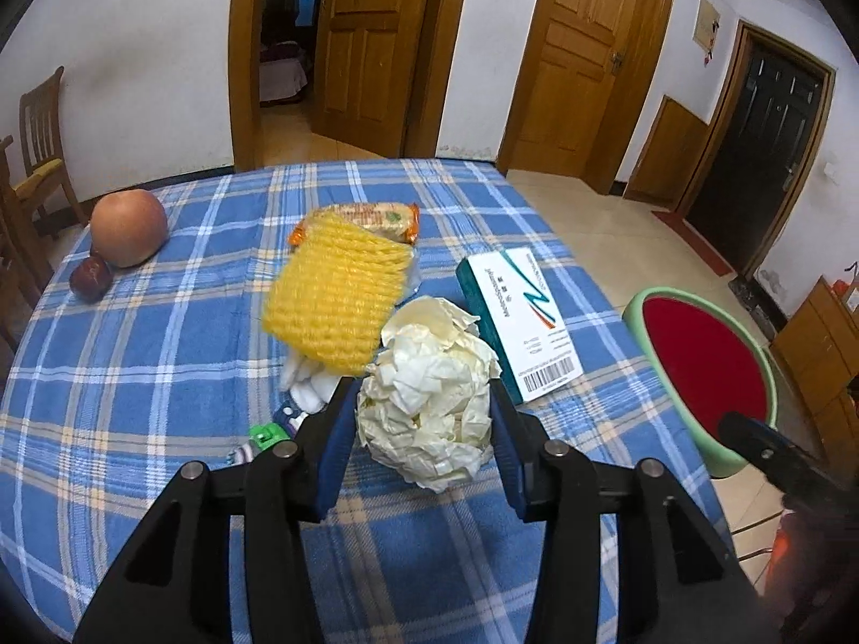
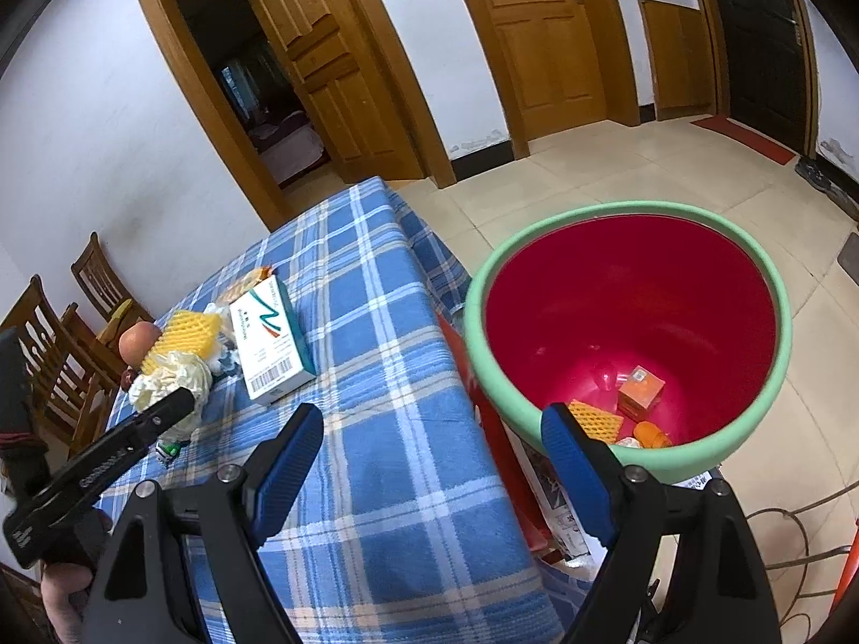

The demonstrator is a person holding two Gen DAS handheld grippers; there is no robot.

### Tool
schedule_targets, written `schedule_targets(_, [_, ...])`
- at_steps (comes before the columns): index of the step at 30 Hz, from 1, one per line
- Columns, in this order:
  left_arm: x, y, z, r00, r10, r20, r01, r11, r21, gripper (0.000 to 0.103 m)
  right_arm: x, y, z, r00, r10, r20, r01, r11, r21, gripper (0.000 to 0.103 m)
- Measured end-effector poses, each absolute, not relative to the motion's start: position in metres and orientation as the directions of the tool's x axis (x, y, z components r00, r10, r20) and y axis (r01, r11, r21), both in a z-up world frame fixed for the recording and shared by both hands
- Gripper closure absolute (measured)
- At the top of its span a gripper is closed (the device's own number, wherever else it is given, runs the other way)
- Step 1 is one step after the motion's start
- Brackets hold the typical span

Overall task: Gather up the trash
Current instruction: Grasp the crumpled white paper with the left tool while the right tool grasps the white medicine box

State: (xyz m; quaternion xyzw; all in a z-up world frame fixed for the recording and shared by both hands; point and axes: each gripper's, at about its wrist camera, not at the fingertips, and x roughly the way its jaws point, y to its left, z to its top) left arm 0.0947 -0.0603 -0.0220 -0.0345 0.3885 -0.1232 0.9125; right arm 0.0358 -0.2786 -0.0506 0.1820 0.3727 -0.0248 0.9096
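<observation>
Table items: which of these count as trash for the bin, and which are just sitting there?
Job:
crumpled paper ball in the left gripper
yellow foam net
snack wrapper
teal-and-white box
red bin

Probably just lying about:
large apple
small dark fruit
chairs

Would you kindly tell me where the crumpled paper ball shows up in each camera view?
Left wrist: crumpled paper ball at lower centre, between the left claw's fingers.
Right wrist: far left, beyond that claw's finger.
Shared landmark: white and teal box.
</observation>
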Motion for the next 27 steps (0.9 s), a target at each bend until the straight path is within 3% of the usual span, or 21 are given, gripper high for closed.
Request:
schedule_targets(15, [0.099,-0.017,-0.007,0.718,-0.199,-0.667,0.108,0.978,-0.176,0.056,0.081,-0.217,-0.049,0.687,0.162,-0.708,0.020,0.970,0.241,0.015])
schedule_targets(27, [0.111,0.014,-0.016,0.721,-0.213,-0.660,0.093,0.973,-0.213,0.056,0.122,-0.185,-0.072,0.642,0.123,-0.757,0.002,0.987,0.162,0.012])
